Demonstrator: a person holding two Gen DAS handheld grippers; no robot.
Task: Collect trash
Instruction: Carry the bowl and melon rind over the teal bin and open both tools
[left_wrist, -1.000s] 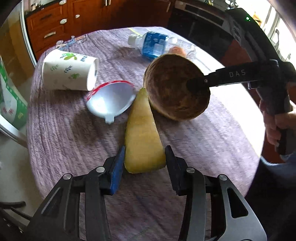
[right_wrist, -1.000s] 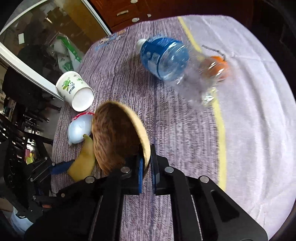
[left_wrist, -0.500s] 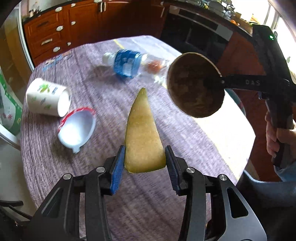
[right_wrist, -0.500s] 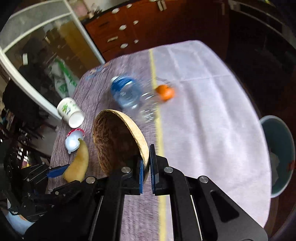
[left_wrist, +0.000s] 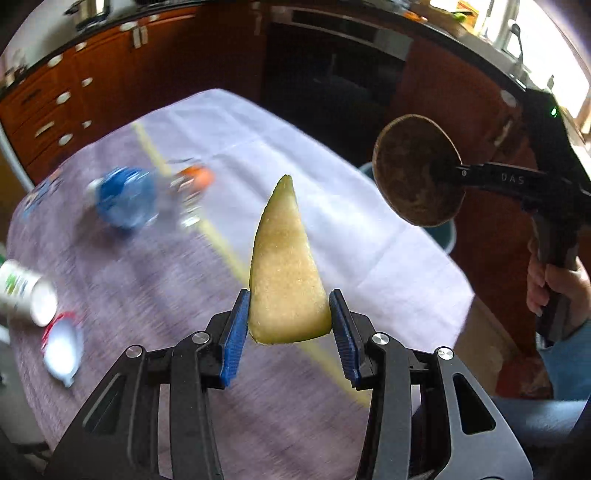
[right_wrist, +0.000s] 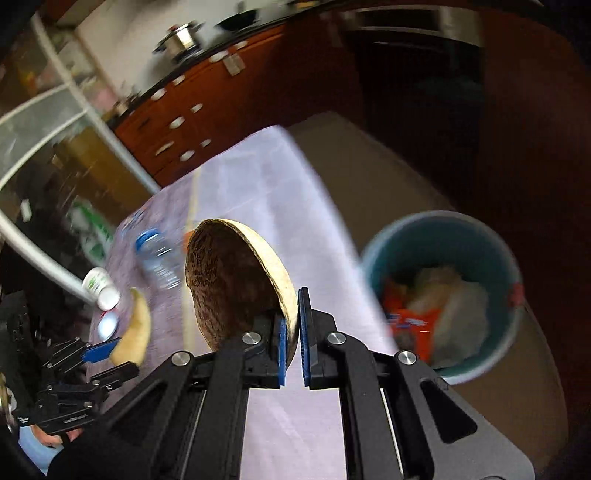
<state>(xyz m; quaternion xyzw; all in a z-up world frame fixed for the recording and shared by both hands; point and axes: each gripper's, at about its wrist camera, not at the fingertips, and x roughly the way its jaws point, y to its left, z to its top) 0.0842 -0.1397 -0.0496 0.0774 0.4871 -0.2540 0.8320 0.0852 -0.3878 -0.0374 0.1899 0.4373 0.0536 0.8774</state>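
My left gripper (left_wrist: 290, 328) is shut on a yellow melon-rind wedge (left_wrist: 286, 266) and holds it in the air above the table. My right gripper (right_wrist: 293, 328) is shut on the rim of a brown half coconut shell (right_wrist: 229, 284), also lifted; the shell shows in the left wrist view (left_wrist: 417, 181) at the right, past the table edge. A teal trash bin (right_wrist: 380, 254) with wrappers inside stands on the floor to the right of the table, just right of the shell. The wedge and left gripper show at lower left of the right wrist view (right_wrist: 135, 328).
On the table (left_wrist: 129, 280) lie a blue-labelled plastic bottle (left_wrist: 125, 199), an orange object (left_wrist: 197, 177), a paper cup on its side (left_wrist: 26, 293) and a white lid with a red rim (left_wrist: 61, 350). Wooden cabinets (left_wrist: 74, 96) and a dark oven stand behind.
Both grippers have lifted their loads off the table and swung right. The coconut shell has moved beyond the table edge, close to the bin.
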